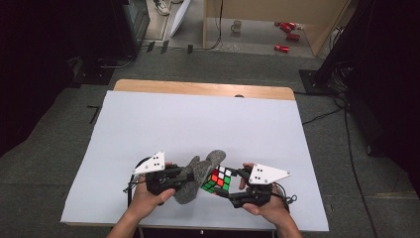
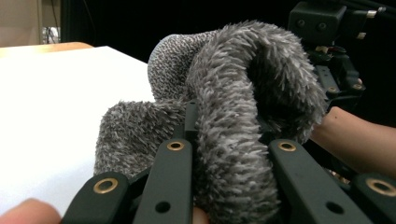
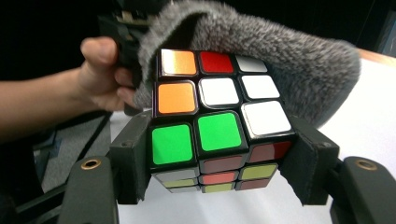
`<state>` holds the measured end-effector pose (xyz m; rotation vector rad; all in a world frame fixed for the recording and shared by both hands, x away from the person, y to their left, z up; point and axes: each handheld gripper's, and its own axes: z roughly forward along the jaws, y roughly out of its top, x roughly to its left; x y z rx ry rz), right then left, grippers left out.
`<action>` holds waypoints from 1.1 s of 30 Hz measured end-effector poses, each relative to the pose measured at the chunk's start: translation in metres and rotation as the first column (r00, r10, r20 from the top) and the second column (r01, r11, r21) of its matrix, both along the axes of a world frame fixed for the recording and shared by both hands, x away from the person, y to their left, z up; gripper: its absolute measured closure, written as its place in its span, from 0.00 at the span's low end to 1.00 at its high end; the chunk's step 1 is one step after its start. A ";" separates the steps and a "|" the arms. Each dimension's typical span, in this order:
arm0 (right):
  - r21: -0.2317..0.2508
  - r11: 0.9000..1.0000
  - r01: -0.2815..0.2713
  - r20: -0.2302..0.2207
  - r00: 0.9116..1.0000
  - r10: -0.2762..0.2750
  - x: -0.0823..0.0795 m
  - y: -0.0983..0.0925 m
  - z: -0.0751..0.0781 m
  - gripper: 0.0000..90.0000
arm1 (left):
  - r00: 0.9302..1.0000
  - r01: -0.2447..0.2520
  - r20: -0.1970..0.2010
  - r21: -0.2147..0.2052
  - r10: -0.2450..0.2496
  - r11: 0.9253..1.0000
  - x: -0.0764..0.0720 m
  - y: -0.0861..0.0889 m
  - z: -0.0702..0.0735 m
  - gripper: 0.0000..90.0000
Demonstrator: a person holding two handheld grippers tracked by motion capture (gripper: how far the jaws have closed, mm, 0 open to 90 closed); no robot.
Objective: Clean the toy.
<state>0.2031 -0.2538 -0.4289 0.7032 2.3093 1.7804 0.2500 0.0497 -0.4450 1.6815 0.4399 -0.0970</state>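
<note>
Left gripper (image 1: 184, 182): its jaws are clamped on the cuff edge of a grey fuzzy sock (image 1: 200, 174); in the left gripper view the two black jaws rise on either side of a thick fold of the fleecy lining (image 2: 233, 154) and pinch it.
Right gripper (image 1: 229, 184): its jaws are closed on a puzzle cube (image 1: 218, 179); in the right gripper view the padded jaws press on two opposite sides of the cube (image 3: 217, 123).
Sock: held above the white table cover (image 1: 198, 124), near the person's edge, between the two grippers; its mouth faces the cube and its toe end sticks up and away from the person.
Cube: its far edge sits right at the sock's opening, with the fuzzy rim (image 3: 261, 42) arching over its top row.
High view adds: both hands together, the left hand (image 1: 148, 196) and the right hand (image 1: 262, 203) close to each other, grey plates on top of both grippers, and the wooden table edge (image 1: 203, 89) beyond the cover.
Left gripper view adds: the sock's knit outside (image 2: 173, 60) against its shaggy inside, and the other gripper's dark body behind the sock.
Right gripper view adds: the cube's tile colours, orange, red, white and green on the near face, and the left hand's thumb (image 3: 98, 51) beside the sock's rim.
</note>
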 end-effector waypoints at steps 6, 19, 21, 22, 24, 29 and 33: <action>-0.011 1.000 -0.007 0.001 1.000 0.007 0.000 0.003 -0.002 0.38 | 1.000 0.027 -0.012 -0.059 -0.028 0.998 -0.004 -0.001 0.008 0.87; -0.005 1.000 0.017 0.016 1.000 -0.017 -0.001 0.001 0.001 0.38 | 0.998 0.035 -0.048 -0.102 -0.040 0.994 -0.002 -0.001 0.008 0.86; -0.017 1.000 0.017 0.019 1.000 -0.017 -0.001 0.003 0.000 0.38 | 0.997 0.051 -0.054 -0.139 -0.059 0.989 -0.003 0.000 0.009 0.86; -0.021 1.000 0.017 0.021 1.000 -0.017 -0.002 0.003 0.001 0.38 | 0.996 0.055 -0.061 -0.148 -0.065 0.987 -0.002 0.001 0.008 0.86; -0.003 1.000 0.018 0.024 1.000 -0.017 -0.002 0.002 0.003 0.38 | 0.998 0.030 -0.053 -0.091 -0.035 0.995 -0.001 0.000 0.005 0.86; 0.010 1.000 0.028 0.029 0.999 -0.029 -0.002 -0.001 0.005 0.38 | 0.998 0.003 -0.060 -0.033 -0.005 0.999 0.002 0.000 0.000 0.86; -0.043 0.998 0.040 0.040 0.998 -0.038 -0.001 0.004 0.001 0.38 | 0.998 0.014 -0.059 -0.084 -0.019 0.996 0.001 0.002 0.008 0.86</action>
